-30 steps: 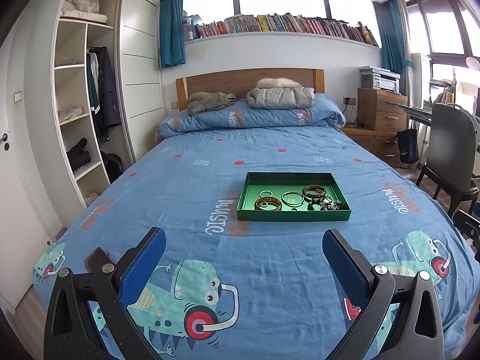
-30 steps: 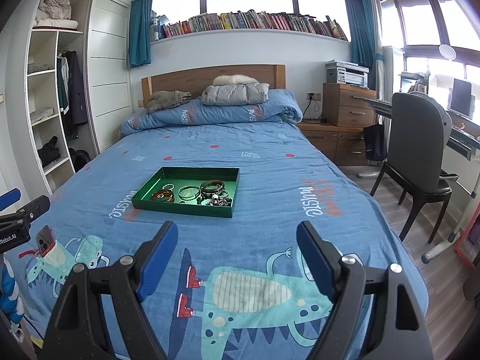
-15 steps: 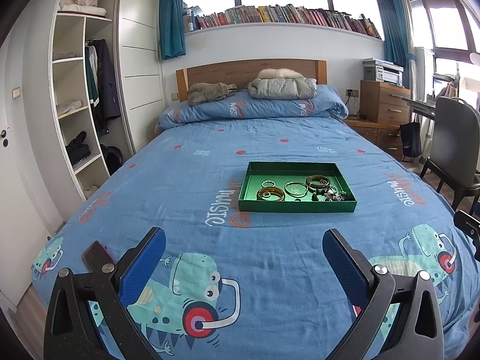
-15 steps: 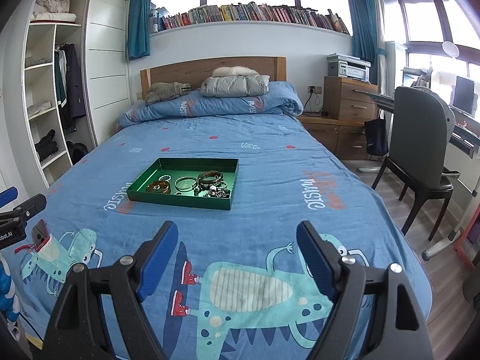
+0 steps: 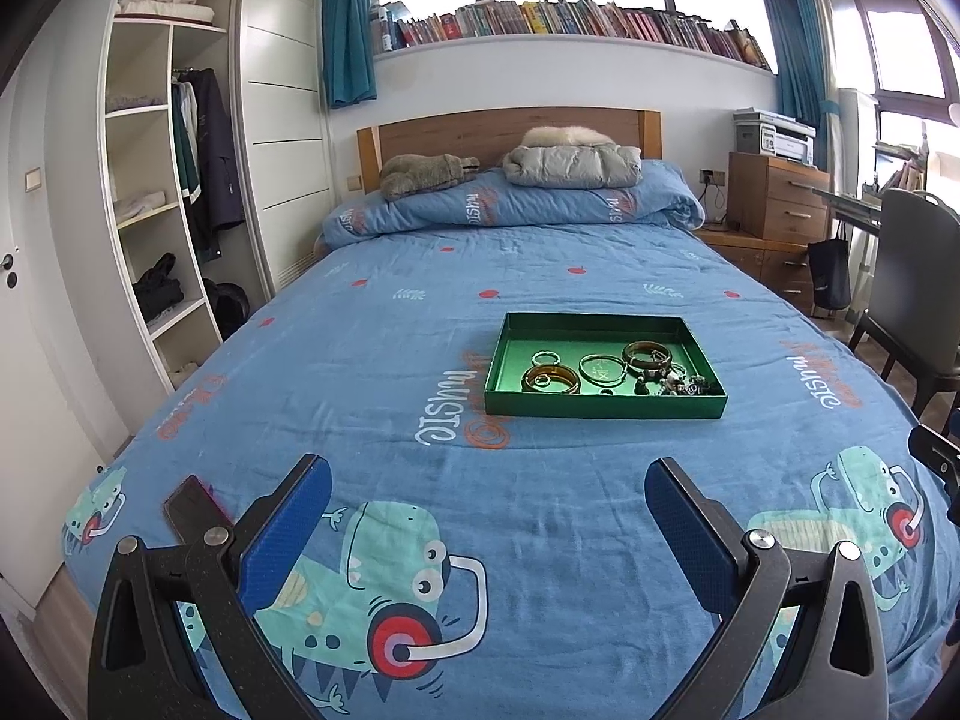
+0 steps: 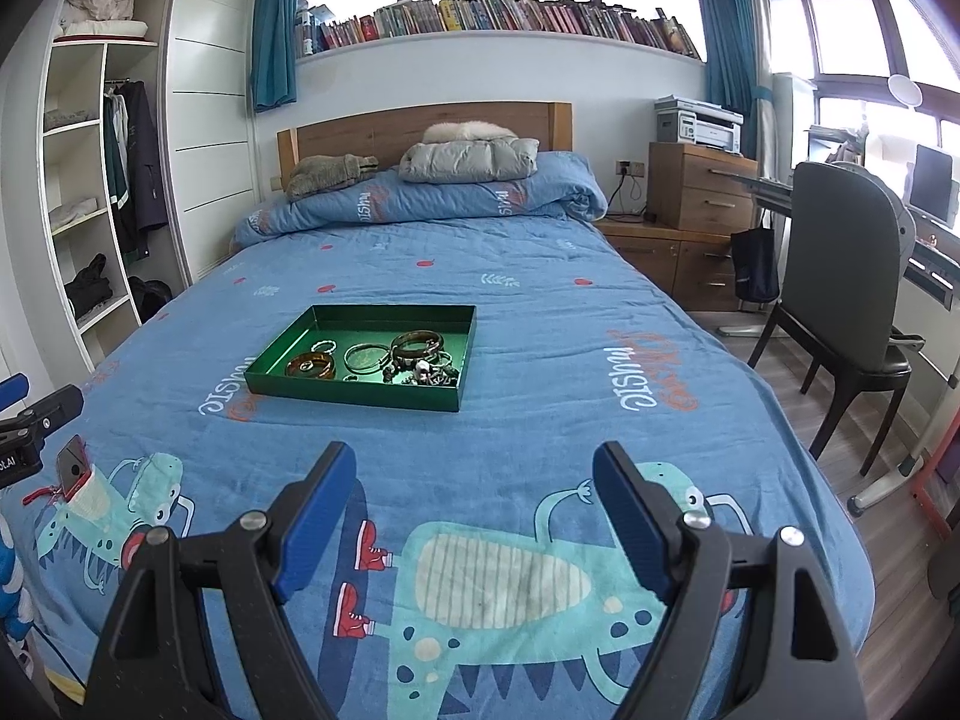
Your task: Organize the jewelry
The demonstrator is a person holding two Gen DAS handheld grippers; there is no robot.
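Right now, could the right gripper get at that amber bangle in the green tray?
Probably yes. The right gripper is open and empty, with only bare bedspread before the tray. The amber bangle lies uncovered near the tray's front, though it is still some way off.

One green tray (image 5: 605,405) (four bangles (image 5: 551,378) inside), two pillows (image 5: 570,165).

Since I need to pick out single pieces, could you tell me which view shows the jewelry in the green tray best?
The left wrist view: the jewelry faces it squarely in the green tray. The right wrist view shows it obliquely, off left.
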